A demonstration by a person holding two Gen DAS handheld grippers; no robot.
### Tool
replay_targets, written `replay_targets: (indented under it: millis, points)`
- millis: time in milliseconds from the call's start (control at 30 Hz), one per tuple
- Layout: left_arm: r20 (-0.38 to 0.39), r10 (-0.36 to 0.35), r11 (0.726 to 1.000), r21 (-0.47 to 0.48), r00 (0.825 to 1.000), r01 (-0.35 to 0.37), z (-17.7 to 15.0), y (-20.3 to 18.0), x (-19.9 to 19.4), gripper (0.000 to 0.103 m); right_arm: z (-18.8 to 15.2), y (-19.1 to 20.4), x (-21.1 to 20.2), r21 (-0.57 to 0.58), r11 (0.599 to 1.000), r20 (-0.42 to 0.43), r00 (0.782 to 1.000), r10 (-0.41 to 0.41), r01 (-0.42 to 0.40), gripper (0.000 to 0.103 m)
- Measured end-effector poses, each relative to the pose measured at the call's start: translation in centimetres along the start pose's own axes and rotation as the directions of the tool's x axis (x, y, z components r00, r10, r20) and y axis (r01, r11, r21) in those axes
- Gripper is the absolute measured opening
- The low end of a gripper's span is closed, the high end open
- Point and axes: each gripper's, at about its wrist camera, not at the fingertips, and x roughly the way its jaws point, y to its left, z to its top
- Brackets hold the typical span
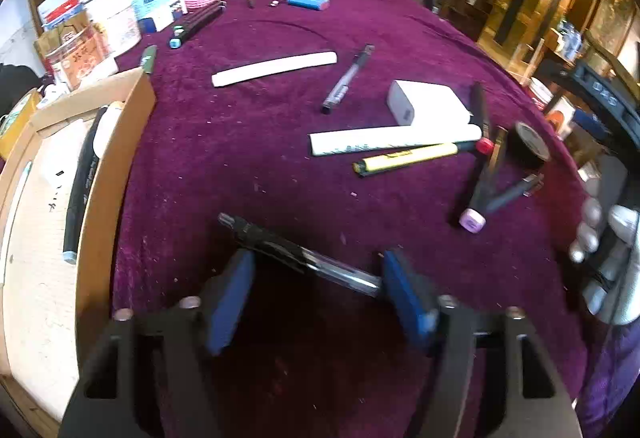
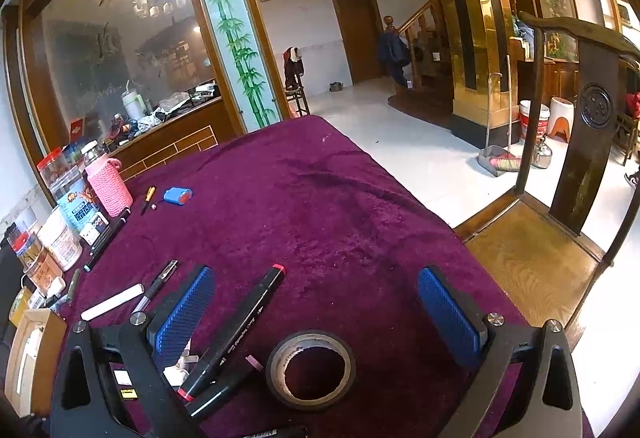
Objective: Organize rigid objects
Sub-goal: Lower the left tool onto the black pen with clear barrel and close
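Observation:
A clear pen with a black grip [image 1: 304, 258] lies slantwise on the purple tablecloth [image 1: 248, 158], just ahead of my left gripper [image 1: 318, 262]. Its right end sits against the right blue pad [image 1: 404, 294] and its left part passes the tip of the left pad [image 1: 232, 294]; neither pad clamps it. My right gripper [image 2: 316, 276] stands wide open. A roll of black tape [image 2: 310, 370] and a black marker with red caps [image 2: 240, 330] lie on the cloth between its fingers, untouched. A cardboard box [image 1: 120, 142] at the left holds a black marker [image 1: 80, 190].
Loose on the cloth: a white power bank [image 1: 428, 102], a white ruler [image 1: 392, 140], a yellow marker [image 1: 404, 158], a pink-capped marker [image 1: 480, 190], another pen [image 1: 348, 78], a white strip [image 1: 276, 68]. Jars and a pink-sleeved bottle [image 2: 108, 186] crowd the far left. A wooden chair [image 2: 532, 262] stands at the right.

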Motion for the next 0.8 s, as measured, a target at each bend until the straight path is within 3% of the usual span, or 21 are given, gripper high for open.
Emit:
replay_targets:
  millis: [67, 233, 300, 433, 567, 633, 700, 733, 767, 800]
  points:
    - [-0.005, -0.009, 1.0, 0.02, 1.0, 0.009, 0.0, -0.3, -0.4, 0.048, 0.0, -0.1, 0.0, 0.008, 1.0, 0.002, 1.0, -0.003, 0.003, 0.102]
    - [-0.029, -0.001, 0.999, 0.032, 1.0, 0.002, 1.2, -1.1, 0.2, 0.047, 0.1, -0.8, 0.0, 0.048, 0.999, 0.003, 1.0, -0.01, 0.01, 0.102]
    - [-0.021, -0.006, 0.997, 0.076, 1.0, 0.007, 1.9, -2.1, 1.2, 0.037, 0.2, -1.2, -0.1, 0.061, 0.998, 0.009, 1.0, -0.018, 0.017, 0.102]
    - [0.023, -0.031, 0.979, 0.204, 0.999, 0.026, 1.7, -3.7, 1.6, 0.034, 0.3, -1.9, 0.0, 0.088, 0.996, 0.008, 1.0, -0.029, 0.028, 0.102]
    - [0.001, -0.127, 0.986, 0.108, 0.992, 0.126, 2.0, -0.9, 1.3, 0.028, 0.3, -2.3, 0.3, 0.113, 0.993, -0.007, 1.0, -0.021, 0.021, 0.102]
    - [-0.005, -0.128, 0.989, 0.08, 0.992, 0.128, 2.3, -0.7, 1.4, 0.027, 0.4, -2.2, 0.2, 0.112, 0.994, -0.006, 1.0, -0.017, 0.018, 0.102]
    - [0.003, -0.079, 0.992, 0.094, 0.997, 0.079, 2.5, -1.6, 1.6, 0.027, 0.3, -2.2, 0.2, 0.108, 0.994, -0.002, 1.0, -0.02, 0.02, 0.102]
    - [0.011, -0.047, 0.993, 0.113, 0.999, 0.045, 2.6, -2.3, 1.8, 0.036, 0.3, -2.2, 0.1, 0.108, 0.994, -0.001, 1.0, -0.022, 0.022, 0.102]
    - [0.017, -0.024, 0.989, 0.145, 1.0, 0.022, 2.8, -3.3, 2.2, 0.056, 0.3, -2.3, 0.1, 0.112, 0.993, -0.001, 1.0, -0.026, 0.026, 0.102]
    - [0.02, -0.013, 0.983, 0.182, 1.0, 0.009, 2.7, -4.4, 2.6, 0.067, 0.3, -2.5, 0.2, 0.116, 0.993, -0.002, 1.0, -0.028, 0.028, 0.102]
